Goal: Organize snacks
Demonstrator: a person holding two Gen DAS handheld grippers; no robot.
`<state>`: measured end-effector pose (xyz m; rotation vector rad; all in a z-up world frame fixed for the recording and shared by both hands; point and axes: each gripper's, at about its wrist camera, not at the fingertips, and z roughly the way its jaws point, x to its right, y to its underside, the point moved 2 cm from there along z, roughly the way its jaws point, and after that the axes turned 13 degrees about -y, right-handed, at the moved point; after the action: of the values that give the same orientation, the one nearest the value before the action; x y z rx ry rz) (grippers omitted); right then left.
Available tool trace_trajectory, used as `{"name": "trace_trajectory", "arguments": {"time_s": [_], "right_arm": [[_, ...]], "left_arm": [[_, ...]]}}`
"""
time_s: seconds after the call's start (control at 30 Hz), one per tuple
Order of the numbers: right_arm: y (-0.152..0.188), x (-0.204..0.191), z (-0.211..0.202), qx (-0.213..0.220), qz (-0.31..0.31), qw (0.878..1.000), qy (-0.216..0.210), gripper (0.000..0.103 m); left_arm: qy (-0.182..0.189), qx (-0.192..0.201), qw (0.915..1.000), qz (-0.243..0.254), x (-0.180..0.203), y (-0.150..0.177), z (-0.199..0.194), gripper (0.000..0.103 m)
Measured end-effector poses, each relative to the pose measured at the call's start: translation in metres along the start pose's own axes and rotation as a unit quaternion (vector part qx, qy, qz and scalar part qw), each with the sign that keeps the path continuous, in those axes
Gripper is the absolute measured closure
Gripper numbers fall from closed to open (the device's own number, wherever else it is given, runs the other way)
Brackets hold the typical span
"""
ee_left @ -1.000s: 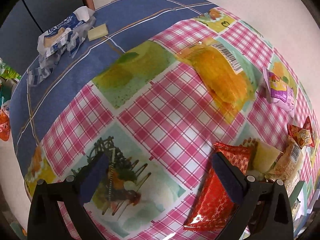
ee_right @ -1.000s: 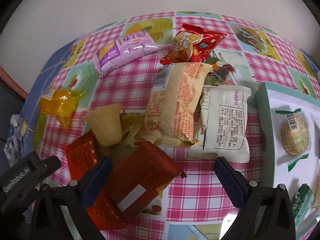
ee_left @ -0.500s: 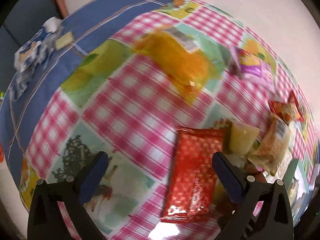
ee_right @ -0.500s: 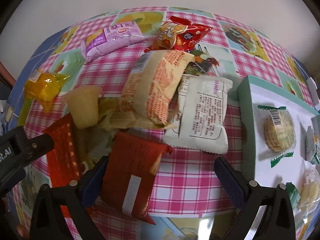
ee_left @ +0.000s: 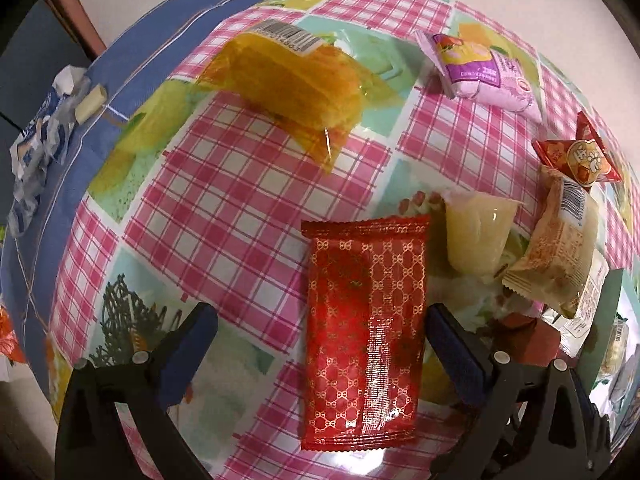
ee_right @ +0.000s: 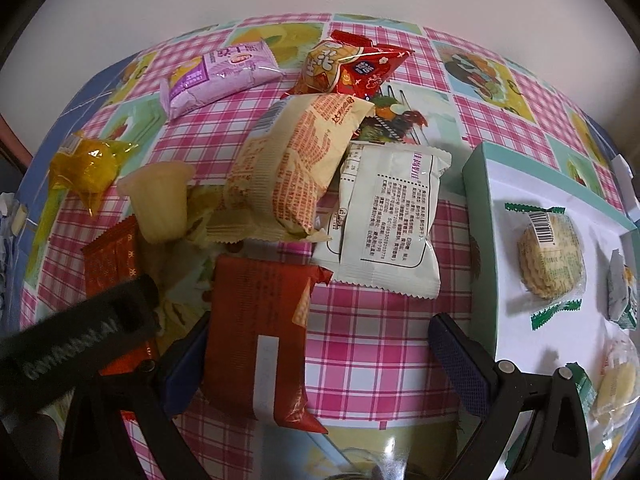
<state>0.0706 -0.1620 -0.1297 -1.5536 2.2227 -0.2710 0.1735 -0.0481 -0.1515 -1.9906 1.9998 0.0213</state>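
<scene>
A red patterned snack packet (ee_left: 362, 332) lies flat on the checked tablecloth, lengthwise between the wide-apart fingers of my left gripper (ee_left: 320, 344), which is open. My right gripper (ee_right: 320, 354) is open too, over a dark red packet with a white strip (ee_right: 260, 336) that lies near its left finger. A pale jelly cup (ee_left: 476, 240) (ee_right: 160, 200), a beige packet (ee_right: 292, 172) and a white packet (ee_right: 386, 220) lie in a heap beyond. The left gripper's black body (ee_right: 76, 344) shows at the left of the right wrist view.
A teal-rimmed white tray (ee_right: 480, 208) at the right holds several wrapped snacks. Farther back lie an orange wrapped cake (ee_left: 296, 84), a purple packet (ee_left: 480, 72) (ee_right: 216, 76) and a red triangular packet (ee_right: 352, 66). Crumpled blue-white wrappers (ee_left: 44, 132) sit on the blue cloth at far left.
My left gripper has swung right until the red patterned packet sits between its fingers. My right gripper has moved forward and down toward the dark red packet. Both stay open.
</scene>
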Motion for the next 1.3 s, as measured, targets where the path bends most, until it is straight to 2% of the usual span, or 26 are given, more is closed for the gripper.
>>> {"name": "trace_trajectory", "arguments": {"time_s": [0.3, 0.57, 0.73, 0.8, 0.83, 0.9, 1.0, 1.1, 1.3], "right_arm": [[-0.003, -0.007, 0.004, -0.001, -0.003, 1.0, 0.001, 0.0], [0.0, -0.005, 0.0, -0.004, -0.002, 1.0, 0.002, 0.0], [0.003, -0.007, -0.005, -0.001, 0.004, 1.0, 0.004, 0.009], [0.003, -0.008, -0.01, 0.006, 0.002, 1.0, 0.003, 0.024], [0.002, -0.008, -0.012, 0.008, 0.001, 1.0, 0.003, 0.029], [0.001, -0.009, -0.016, 0.01, -0.001, 1.0, 0.001, 0.044], [0.001, -0.011, -0.018, 0.011, -0.003, 1.0, 0.0, 0.055], [0.001, -0.014, -0.02, 0.012, -0.007, 1.0, 0.0, 0.06], [0.001, -0.014, -0.018, 0.01, -0.002, 1.0, -0.003, 0.061]], "left_arm": [[-0.008, -0.002, 0.9991, -0.043, -0.013, -0.001, 0.009, 0.0], [-0.003, -0.019, 0.9992, -0.034, -0.013, 0.004, 0.006, 0.0], [0.004, -0.025, 0.9992, -0.03, -0.015, 0.01, 0.009, 0.0], [0.007, -0.018, 0.9995, -0.024, -0.025, 0.013, -0.003, 0.009], [0.009, -0.012, 0.9997, -0.02, -0.027, 0.013, -0.008, 0.013], [0.016, -0.001, 0.9998, -0.009, -0.024, 0.012, -0.017, 0.033], [0.021, 0.007, 0.9997, 0.001, -0.019, 0.015, -0.023, 0.044], [0.029, 0.012, 0.9995, 0.003, -0.018, 0.016, -0.028, 0.052], [0.052, 0.012, 0.9985, -0.009, -0.021, 0.018, -0.036, 0.055]]}}
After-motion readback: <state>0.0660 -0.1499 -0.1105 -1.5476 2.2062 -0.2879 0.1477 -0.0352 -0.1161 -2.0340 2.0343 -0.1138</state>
